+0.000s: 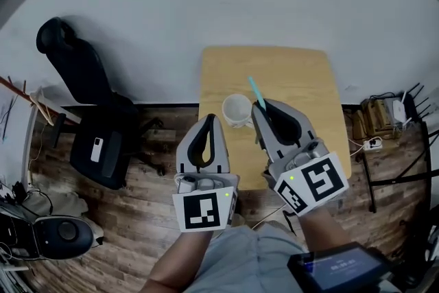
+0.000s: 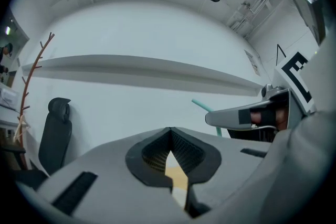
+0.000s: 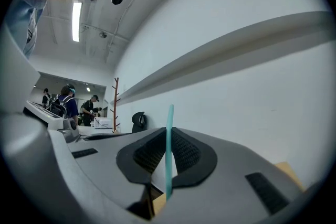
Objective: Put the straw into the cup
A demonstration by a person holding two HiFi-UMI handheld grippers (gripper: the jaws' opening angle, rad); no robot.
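Observation:
A white cup (image 1: pixel 236 110) stands near the front middle of the small wooden table (image 1: pixel 302 79). My right gripper (image 1: pixel 259 106) is shut on a teal straw (image 1: pixel 255 88), which sticks up and back from the jaws, just right of the cup's rim. In the right gripper view the straw (image 3: pixel 169 149) stands upright between the closed jaws of the right gripper (image 3: pixel 169 134). My left gripper (image 1: pixel 209 121) hovers at the table's front left edge, left of the cup, shut and empty. The left gripper view shows the left gripper (image 2: pixel 170 131), the straw (image 2: pixel 202 106) and the right gripper (image 2: pixel 236 115); the cup is hidden there.
A black office chair (image 1: pixel 89 113) stands left of the table on the wood floor. Cables and a power strip (image 1: pixel 374 142) lie to the right. A white wall backs the table. A coat stand (image 3: pixel 115 105) and people appear far off.

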